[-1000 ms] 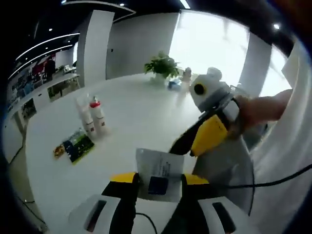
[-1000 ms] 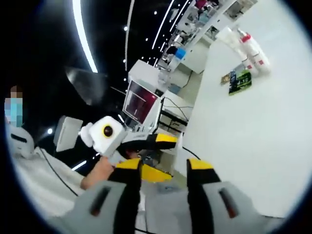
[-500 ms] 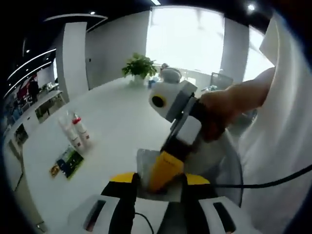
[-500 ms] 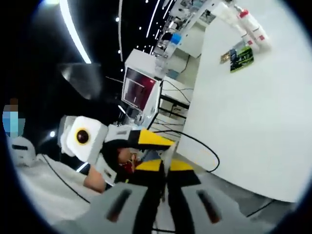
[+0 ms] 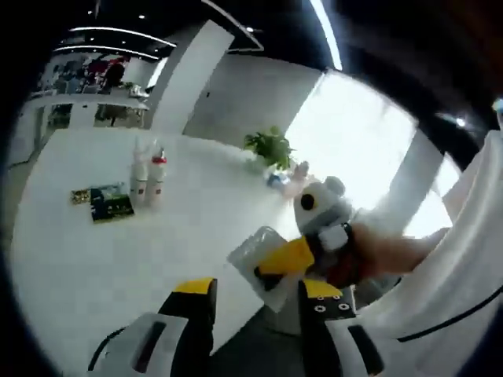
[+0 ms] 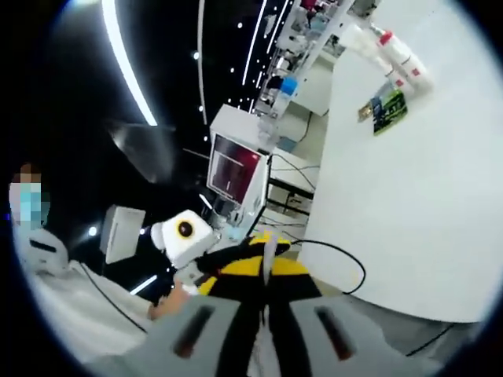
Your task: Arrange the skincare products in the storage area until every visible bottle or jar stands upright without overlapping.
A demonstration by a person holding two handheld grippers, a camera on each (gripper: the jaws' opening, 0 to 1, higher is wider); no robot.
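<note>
Two white bottles, one of them red-capped, stand upright side by side at the far left of the white table. Beside them lies a green flat packet. My right gripper comes in from the right, shut on a white flat sachet just above the table's near edge. In the right gripper view, that sachet shows edge-on between the shut jaws of my right gripper. My left gripper stands open below the sachet, with nothing between its jaws.
A potted plant and some small items stand at the table's far end. A small yellowish packet lies next to the green one. A monitor and shelves stand beyond the table edge. A person's hand holds the right gripper.
The sachet has passed from my left gripper to my right one: the right gripper shut on it and drew it away from the left jaws, which now stand open. Both cameras have swung.
</note>
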